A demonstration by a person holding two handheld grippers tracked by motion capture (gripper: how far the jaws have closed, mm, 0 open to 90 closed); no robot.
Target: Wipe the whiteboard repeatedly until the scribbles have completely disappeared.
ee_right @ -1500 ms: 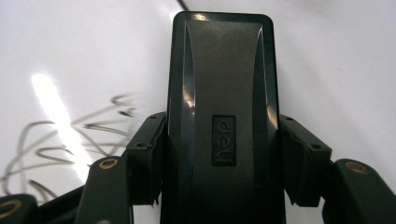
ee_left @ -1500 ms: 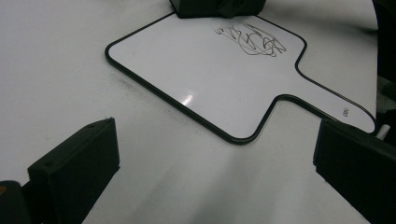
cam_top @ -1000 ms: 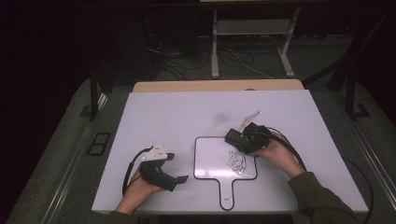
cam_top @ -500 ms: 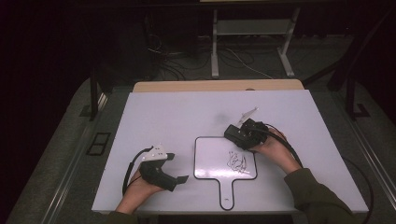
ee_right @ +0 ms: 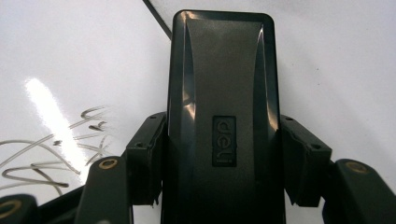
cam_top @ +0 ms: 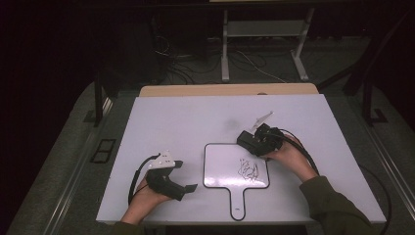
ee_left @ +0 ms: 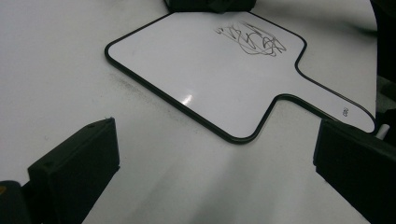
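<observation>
On the white surface (cam_top: 195, 117), near its front edge, lies a small paddle-shaped whiteboard (cam_top: 222, 164) with a black rim, handle toward the person. Carries a tangle of dark scribble (cam_top: 248, 169) on its right half, seen again in the left gripper view (ee_left: 252, 39) and at the lower left of the right gripper view (ee_right: 46, 154). Resting at the board's upper right corner, partly over the rim: a black eraser (ee_right: 222, 116), flat-backed, with a raised logo on its top. Clamped from both sides by the right gripper (cam_top: 250, 142), jaws closed tight against the eraser's long edges, pads pressing its flanks. Just beside the scribble, not on it. Behind that gripper, the right hand (cam_top: 288, 156) and a dark green sleeve (cam_top: 333, 205), with a black cable looping out to the right. Well apart to the left, off the board, sits the left gripper (cam_top: 186, 176) on bare surface, held by the left hand (cam_top: 144, 198), jaws spread wide with nothing between them; aimed across at the board's lower left corner and handle. Beyond the surface, a wooden strip (cam_top: 230, 89) along the far edge, then dark floor with loose cables and metal frame legs
</observation>
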